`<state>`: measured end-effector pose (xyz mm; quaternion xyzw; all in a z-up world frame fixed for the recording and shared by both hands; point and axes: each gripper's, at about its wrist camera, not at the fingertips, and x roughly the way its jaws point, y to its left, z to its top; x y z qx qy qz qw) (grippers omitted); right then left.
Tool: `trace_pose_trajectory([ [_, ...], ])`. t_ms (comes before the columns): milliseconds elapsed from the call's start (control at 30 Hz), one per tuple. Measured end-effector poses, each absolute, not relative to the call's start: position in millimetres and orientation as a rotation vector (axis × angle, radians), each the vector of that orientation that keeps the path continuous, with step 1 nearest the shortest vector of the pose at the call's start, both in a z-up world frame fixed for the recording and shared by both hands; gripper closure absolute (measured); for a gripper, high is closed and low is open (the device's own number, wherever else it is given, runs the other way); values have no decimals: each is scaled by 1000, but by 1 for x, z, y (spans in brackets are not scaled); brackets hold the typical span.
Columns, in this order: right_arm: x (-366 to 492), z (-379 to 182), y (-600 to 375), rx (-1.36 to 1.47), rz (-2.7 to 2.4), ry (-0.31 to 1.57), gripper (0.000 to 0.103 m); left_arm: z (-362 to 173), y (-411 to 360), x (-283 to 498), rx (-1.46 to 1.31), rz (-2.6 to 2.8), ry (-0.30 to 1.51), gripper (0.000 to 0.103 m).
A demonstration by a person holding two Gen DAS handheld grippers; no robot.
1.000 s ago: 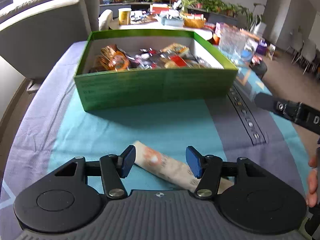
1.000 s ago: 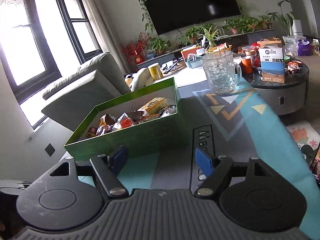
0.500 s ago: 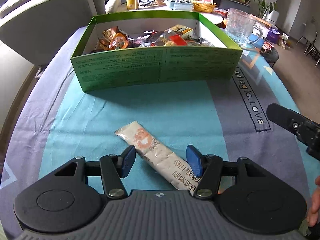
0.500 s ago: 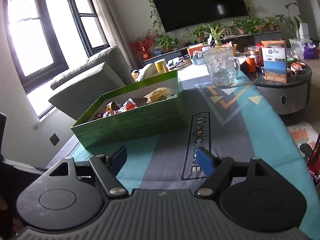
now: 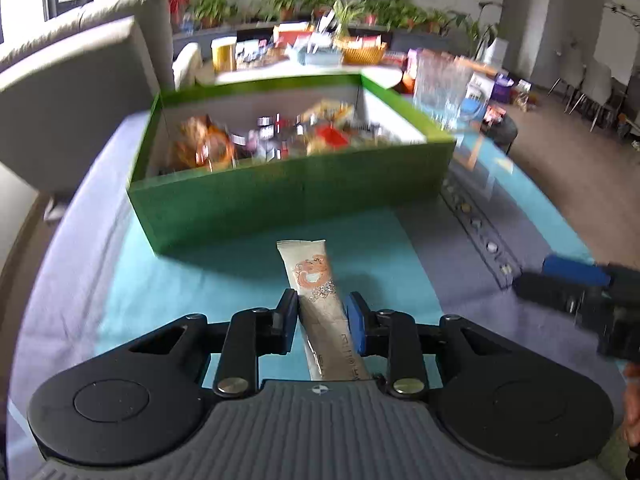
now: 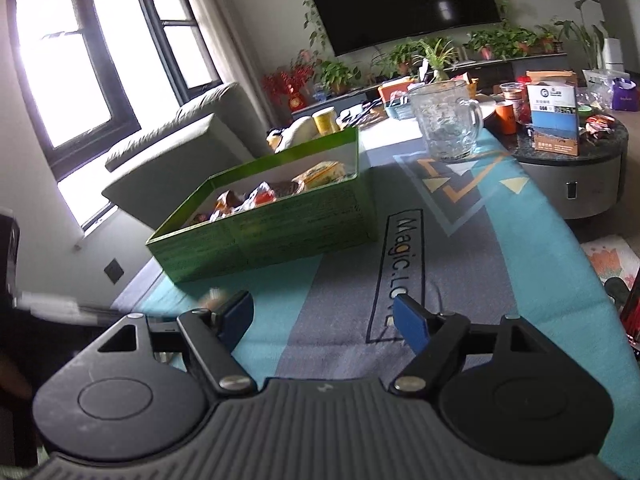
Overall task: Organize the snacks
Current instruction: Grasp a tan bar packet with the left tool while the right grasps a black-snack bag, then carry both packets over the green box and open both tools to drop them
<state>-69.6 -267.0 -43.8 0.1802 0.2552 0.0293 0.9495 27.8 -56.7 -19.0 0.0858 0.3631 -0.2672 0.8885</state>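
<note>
The sachet (image 5: 316,280) is gripped by the left claw (image 5: 322,312); the jaws have just been closing and now press on its sides. Its long axis runs straight ahead along the fingers, the free end aimed at the green box (image 5: 288,196) just beyond on the tabletop (image 5: 180,280). The right claw (image 6: 324,320) is held open and empty, off to the right, farther from the sachet.
</note>
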Motion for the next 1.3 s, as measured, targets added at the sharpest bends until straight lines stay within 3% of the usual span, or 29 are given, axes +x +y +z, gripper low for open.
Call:
trace_pose_trajectory([
  [400, -78, -46, -197, 181, 336, 601, 49, 4, -23, 39, 127, -509, 670, 78],
  [800, -66, -61, -168, 27, 180, 659, 49, 3, -2, 44, 75, -482, 654, 78],
  [833, -65, -60, -167, 23, 179, 663, 54, 3, 0, 45, 68, -476, 652, 78],
  [867, -65, -59, -166, 20, 182, 666, 67, 3, 2, 46, 62, -472, 650, 78],
  [1300, -54, -24, -182, 90, 130, 558, 69, 22, -3, 54, 59, -520, 573, 78],
])
